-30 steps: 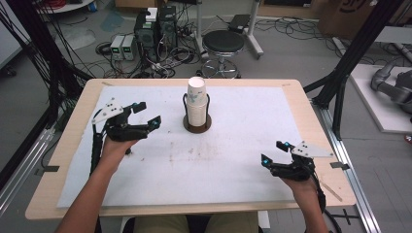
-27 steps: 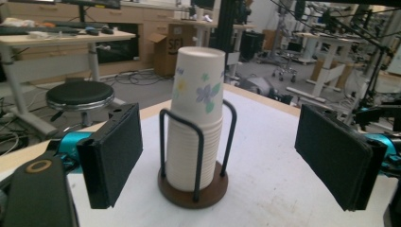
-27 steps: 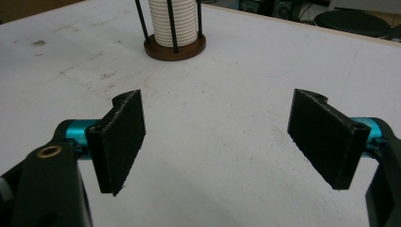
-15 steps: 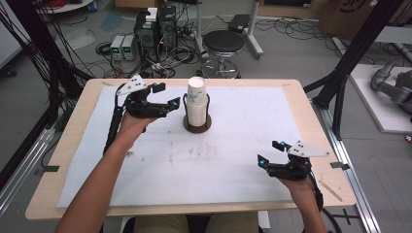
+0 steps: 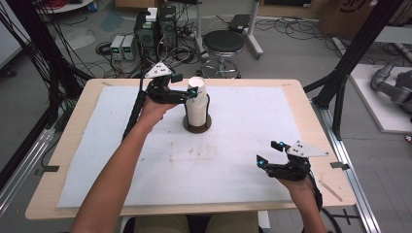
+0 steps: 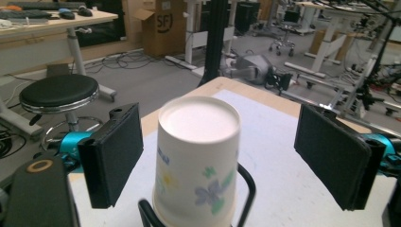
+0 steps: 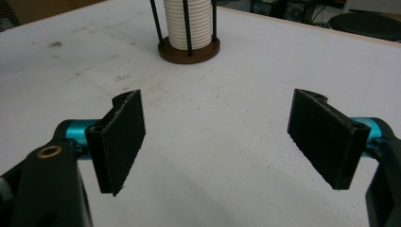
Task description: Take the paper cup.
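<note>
Here, at the left of the high view, the person's left hand reaches across the white mat on the tabletop and holds the left tool level at the top of the cup stack. In the left gripper view its two black pads stand wide apart, one on either side of the topmost paper cup, which sits upside down with its flat bottom up and a flower print on its side; neither pad touches the cup, and a clear gap shows on each side. The stack of white cups stands upright inside a holder of thin black rods on a round brown base, set near the far middle of the mat. Behind the tabletop, on the floor, a black round stool stands among cables. Further right, near the front right corner of the mat, the right hand rests with the right tool low over the mat, well apart from the stack. In the right gripper view its pads are also spread wide with nothing between them but bare mat, and the cup holder's base shows farther off, straight ahead.
</note>
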